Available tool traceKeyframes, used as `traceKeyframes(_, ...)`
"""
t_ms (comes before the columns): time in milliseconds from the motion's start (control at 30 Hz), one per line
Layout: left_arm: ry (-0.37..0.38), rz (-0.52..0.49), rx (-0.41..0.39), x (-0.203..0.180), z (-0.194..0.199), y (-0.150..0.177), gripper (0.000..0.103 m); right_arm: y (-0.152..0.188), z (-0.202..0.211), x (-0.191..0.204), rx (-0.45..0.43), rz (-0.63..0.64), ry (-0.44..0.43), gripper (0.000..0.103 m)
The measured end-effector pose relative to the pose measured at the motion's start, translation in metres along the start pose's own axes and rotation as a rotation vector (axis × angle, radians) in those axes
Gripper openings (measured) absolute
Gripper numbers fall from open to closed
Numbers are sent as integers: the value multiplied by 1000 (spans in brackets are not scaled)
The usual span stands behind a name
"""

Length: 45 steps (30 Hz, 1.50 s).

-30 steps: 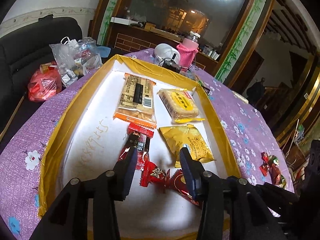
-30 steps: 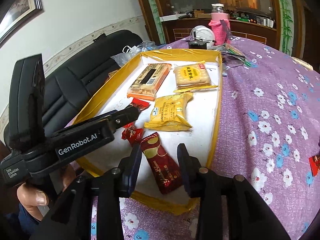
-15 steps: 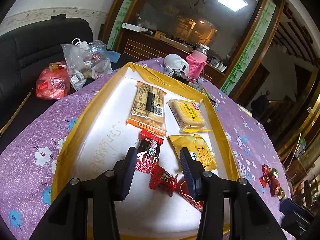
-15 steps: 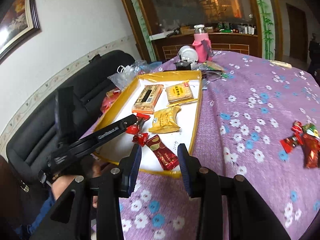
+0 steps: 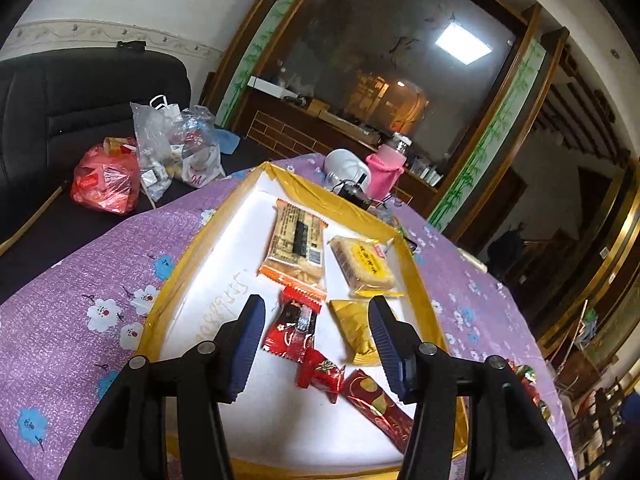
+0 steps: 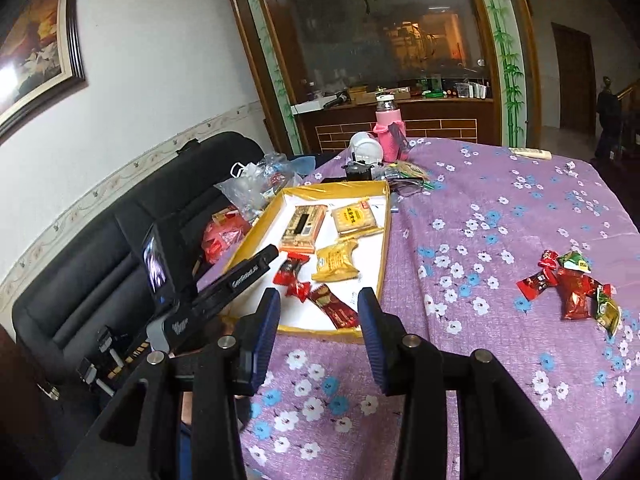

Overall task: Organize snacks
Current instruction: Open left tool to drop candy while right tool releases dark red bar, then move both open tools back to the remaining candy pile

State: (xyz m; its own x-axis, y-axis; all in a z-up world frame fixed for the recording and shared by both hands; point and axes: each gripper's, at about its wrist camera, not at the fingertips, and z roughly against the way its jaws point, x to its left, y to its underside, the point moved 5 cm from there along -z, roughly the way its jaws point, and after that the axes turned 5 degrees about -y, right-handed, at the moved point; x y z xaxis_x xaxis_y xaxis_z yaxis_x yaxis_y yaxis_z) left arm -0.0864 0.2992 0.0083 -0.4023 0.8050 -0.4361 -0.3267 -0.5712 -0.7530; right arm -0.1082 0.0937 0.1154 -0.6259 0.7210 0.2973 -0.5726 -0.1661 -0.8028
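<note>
Left wrist view: the left gripper [image 5: 316,340] hangs over the near end of the yellow-rimmed tray [image 5: 192,256], its jaws spread with nothing pinched between them; they have just been opening wider. Below the gap, on the tray's white floor, lies a red snack packet [image 5: 294,328], and just nearer than it a small red candy [image 5: 320,370]. A dark red bar [image 5: 380,410] lies at the tray's near right corner, partly behind the right finger. Further into the tray sit a yellow packet [image 5: 356,330], a long orange-edged cracker pack [image 5: 298,246] and a clear-wrapped yellow cake [image 5: 362,266] — the last two side by side toward the far rim. Beyond the far rim stand a pink bottle [image 5: 384,174] and a white cup [image 5: 346,164].

Right wrist view: the right gripper [image 6: 318,320] is held above the purple flowered tablecloth [image 6: 500,220], on the near side of the tray [image 6: 384,248], jaws parted and empty. The left gripper [image 6: 256,268] reaches in from the tray's left edge, its tip over the red snack packet [image 6: 288,272]. Well to the right of the tray — out on the cloth — a loose pile of snacks [image 6: 572,284] in red and green wrappers lies apart from everything else. Left of the tray, a black sofa [image 6: 100,248] carries plastic bags [image 6: 252,188].
</note>
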Motion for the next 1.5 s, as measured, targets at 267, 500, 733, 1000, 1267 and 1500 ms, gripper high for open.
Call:
traceKeyframes(267, 24, 16, -25, 1, 5, -1, 61, -8, -17, 10, 26, -41, 1, 39)
traceKeyframes(500, 49, 28, -52, 2, 11, -3, 64, -4, -26, 27, 49, -29, 15, 39)
traceKeyframes(733, 54, 34, -64, 3, 14, -3, 69, -2, -20, 18, 39, -41, 13, 39)
traceKeyframes(1000, 57, 9, -56, -4, 14, -3, 72, 7, 31, -48, -71, -81, 57, 39)
traceKeyframes(1267, 162, -125, -70, -85, 51, 3, 71, 13, 89, -200, -178, -337, 177, 39)
traceKeyframes(1500, 304, -319, 166, -184, 43, 29, 71, 37, 102, -305, -124, -509, 296, 39)
